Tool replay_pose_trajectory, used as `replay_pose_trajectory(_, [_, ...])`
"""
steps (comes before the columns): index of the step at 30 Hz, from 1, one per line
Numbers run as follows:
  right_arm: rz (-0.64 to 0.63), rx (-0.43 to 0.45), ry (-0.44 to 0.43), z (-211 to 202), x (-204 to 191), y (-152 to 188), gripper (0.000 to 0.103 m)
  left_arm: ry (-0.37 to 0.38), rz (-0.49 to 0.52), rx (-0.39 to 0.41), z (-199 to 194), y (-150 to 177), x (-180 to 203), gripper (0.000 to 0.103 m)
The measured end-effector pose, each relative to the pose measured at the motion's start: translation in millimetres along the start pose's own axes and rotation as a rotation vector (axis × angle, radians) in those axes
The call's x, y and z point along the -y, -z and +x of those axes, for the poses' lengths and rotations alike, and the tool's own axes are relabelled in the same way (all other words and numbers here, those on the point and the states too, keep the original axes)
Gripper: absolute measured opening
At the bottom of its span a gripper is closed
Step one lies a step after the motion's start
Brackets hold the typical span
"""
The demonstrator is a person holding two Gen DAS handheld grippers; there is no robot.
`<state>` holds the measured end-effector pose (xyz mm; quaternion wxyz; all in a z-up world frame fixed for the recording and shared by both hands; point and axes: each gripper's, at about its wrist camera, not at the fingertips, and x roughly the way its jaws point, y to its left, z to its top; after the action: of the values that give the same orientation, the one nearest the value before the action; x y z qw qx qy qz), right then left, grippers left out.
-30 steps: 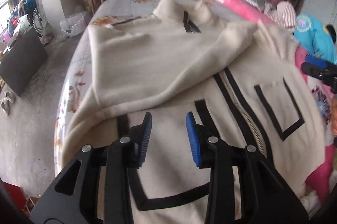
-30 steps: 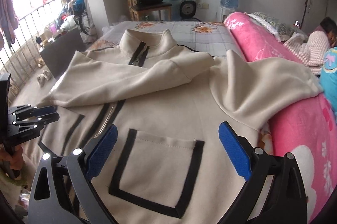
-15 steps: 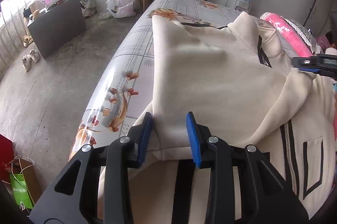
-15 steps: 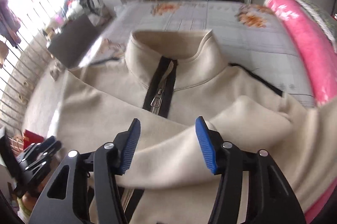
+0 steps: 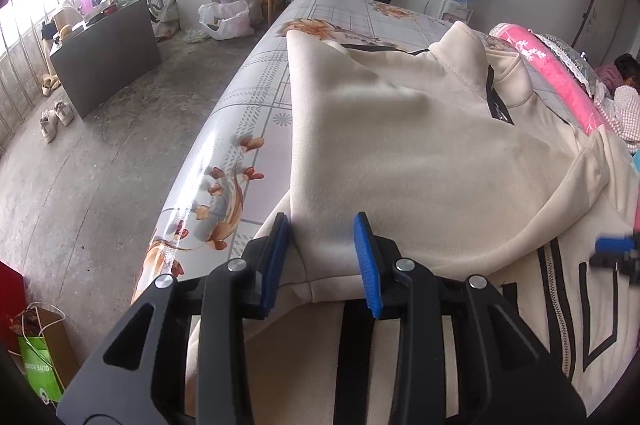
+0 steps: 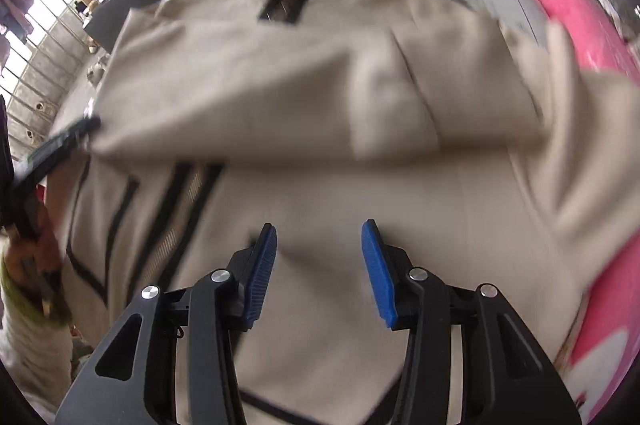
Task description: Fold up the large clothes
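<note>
Where sleeve point(image 5: 400, 161) overlaps jacket point(image 6: 360, 265), pink blanket point(image 6: 580, 25) alongside

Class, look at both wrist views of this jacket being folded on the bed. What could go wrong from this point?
1. The left gripper straddles only the cuff end of the folded sleeve; the sleeve could slip and unfold if pulled.
2. The right gripper is closing over the flat jacket front; it may pinch too little or bunch the fabric.
3. The jacket overlaps the pink blanket, which might get dragged along.

Matt cream fleece jacket point(image 5: 420, 161)
</note>
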<state>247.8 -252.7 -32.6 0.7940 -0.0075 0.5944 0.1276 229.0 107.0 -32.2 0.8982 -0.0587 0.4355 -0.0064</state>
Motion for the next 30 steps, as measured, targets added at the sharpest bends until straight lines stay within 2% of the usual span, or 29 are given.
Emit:
replay_pose_trajectory(2, [-0.001,0.026,-0.006,-13.4,3.2,13.7,0.044,0.008,-0.008,0.002,-1.5,-0.7,-1.2,0.032])
replay_pose_trajectory(4, [-0.009,0.093,0.005,-35.1,3.0,8.7,0.044,0.013,-0.007,0.006,-2.9,-1.3,-0.7,0.032])
replay_pose_trajectory(6, [-0.039,0.197,0.053,-58.2,-1.2,-14.2,0.044,0.002,0.006,0.006,-2.2,-1.0,1.7,0.032])
replay_pose_trajectory(9, [-0.06,0.273,0.099,-62.5,-3.7,-66.4,0.045,-0.014,0.023,0.004,2.2,2.6,3.0,0.033])
replay_pose_trajectory(11, [-0.022,0.261,0.132,-42.9,4.0,-106.1,0.045,-0.021,0.03,0.012,1.9,4.1,4.2,0.033])
replay_pose_trajectory(13, [0.025,0.197,0.162,-11.8,15.5,-140.1,0.045,-0.018,0.022,0.013,1.6,4.1,2.9,0.033])
replay_pose_trajectory(16, [0.06,0.095,0.177,22.0,27.2,-154.1,0.045,-0.002,0.002,0.014,0.8,4.5,-1.8,0.033])
replay_pose_trajectory(18, [0.06,0.075,0.175,25.7,29.6,-140.3,0.045,0.003,0.001,0.015,0.5,4.8,-2.9,0.033])
replay_pose_trajectory(20, [0.032,0.096,0.165,12.7,26.8,-113.7,0.045,0.003,0.004,0.015,0.4,5.0,-2.8,0.034])
replay_pose_trajectory(23, [-0.005,0.132,0.128,-19.1,23.8,-60.6,0.045,0.009,0.007,0.015,0.2,4.7,-2.7,0.035])
replay_pose_trajectory(26, [0.0,0.096,0.1,-33.2,27.6,-10.1,0.046,0.02,0.006,0.015,0.1,4.1,-3.7,0.035])
replay_pose_trajectory(28, [0.046,0.072,0.031,-41.2,36.3,12.3,0.046,0.025,0.006,0.015,0.0,3.3,-4.3,0.035])
replay_pose_trajectory(30, [0.105,0.112,-0.021,-56.7,48.7,22.8,0.046,0.035,0.001,0.018,-2.4,2.4,-5.3,0.035])
